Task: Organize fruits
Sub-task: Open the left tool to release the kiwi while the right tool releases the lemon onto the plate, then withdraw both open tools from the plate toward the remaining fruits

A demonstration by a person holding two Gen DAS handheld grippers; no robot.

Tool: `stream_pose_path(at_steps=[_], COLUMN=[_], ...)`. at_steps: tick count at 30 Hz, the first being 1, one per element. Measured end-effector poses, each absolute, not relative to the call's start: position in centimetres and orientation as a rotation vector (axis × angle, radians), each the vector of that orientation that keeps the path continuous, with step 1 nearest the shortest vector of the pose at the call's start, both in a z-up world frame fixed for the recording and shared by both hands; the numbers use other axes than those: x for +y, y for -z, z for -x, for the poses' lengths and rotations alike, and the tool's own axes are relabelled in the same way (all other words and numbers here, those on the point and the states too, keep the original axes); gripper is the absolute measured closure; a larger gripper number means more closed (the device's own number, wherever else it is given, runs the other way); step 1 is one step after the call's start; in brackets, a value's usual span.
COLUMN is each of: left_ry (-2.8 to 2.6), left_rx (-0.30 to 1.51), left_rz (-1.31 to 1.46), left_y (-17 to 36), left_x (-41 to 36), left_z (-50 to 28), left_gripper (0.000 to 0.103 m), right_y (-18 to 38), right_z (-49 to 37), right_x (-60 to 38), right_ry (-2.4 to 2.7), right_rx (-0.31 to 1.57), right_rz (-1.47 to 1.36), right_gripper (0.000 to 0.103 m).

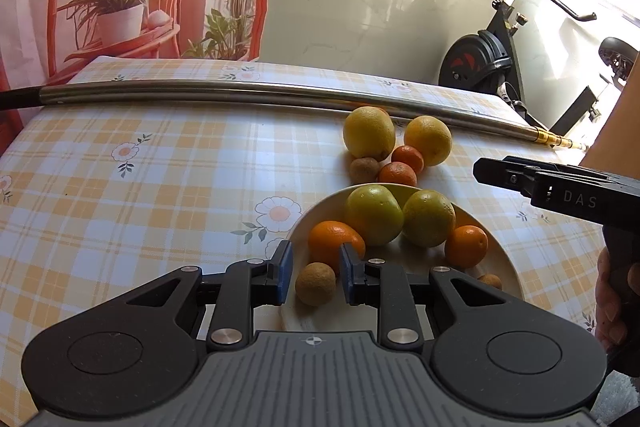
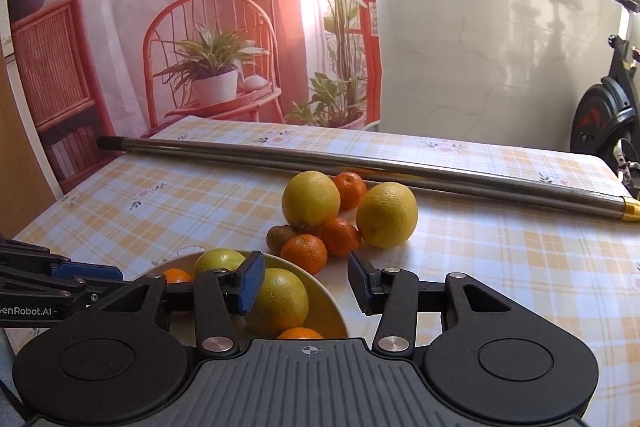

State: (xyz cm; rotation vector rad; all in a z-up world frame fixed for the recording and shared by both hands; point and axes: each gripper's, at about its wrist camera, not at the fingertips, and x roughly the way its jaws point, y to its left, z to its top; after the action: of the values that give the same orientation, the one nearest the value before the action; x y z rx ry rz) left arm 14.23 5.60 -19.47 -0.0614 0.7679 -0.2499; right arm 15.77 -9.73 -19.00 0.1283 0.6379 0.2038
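Observation:
A cream plate (image 1: 502, 263) holds two green-yellow citrus fruits (image 1: 374, 215), two oranges (image 1: 466, 246) and two small brown fruits. My left gripper (image 1: 316, 277) is open over the plate's near side, with a small brown fruit (image 1: 315, 283) between its fingers, untouched. Beyond the plate a loose pile lies on the table: two yellow lemons (image 2: 311, 199), three tangerines (image 2: 304, 253) and a brown kiwi (image 2: 280, 237). My right gripper (image 2: 306, 285) is open and empty, above the plate's (image 2: 328, 297) right rim. It also shows in the left wrist view (image 1: 520, 179).
A long steel pole (image 1: 248, 94) lies across the far side of the checked tablecloth (image 1: 140, 187), just behind the fruit pile. An exercise bike (image 1: 492, 59) stands past the table's far right corner. A printed backdrop hangs behind.

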Motion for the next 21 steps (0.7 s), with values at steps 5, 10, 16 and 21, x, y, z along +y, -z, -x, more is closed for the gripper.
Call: stream_pose_path(at_steps=[5, 10, 16, 21], left_ry=[0.236, 0.22, 0.185, 0.155], left_rx=[0.769, 0.754, 0.677, 0.611], left_rz=[0.087, 0.086, 0.104, 0.109], left_y=[19.6, 18.8, 15.6, 13.3], left_x=[6.1, 6.7, 8.8, 10.0], left_z=[-14.4, -14.8, -16.1, -17.2], left_gripper=[0.076, 0.076, 0.076, 0.076], right_y=[18.8, 18.6, 17.4, 16.5], right_z=[-15.3, -14.9, -15.0, -15.7], right_x=[-12.7, -14.0, -15.3, -16.2], right_ry=[-0.122, -0.073, -0.087, -0.08], right_rx=[0.625, 0.614, 0.588, 0.585], right_rz=[-0.191, -0.207, -0.28, -0.291], right_gripper=[0.058, 0.058, 0.058, 0.054])
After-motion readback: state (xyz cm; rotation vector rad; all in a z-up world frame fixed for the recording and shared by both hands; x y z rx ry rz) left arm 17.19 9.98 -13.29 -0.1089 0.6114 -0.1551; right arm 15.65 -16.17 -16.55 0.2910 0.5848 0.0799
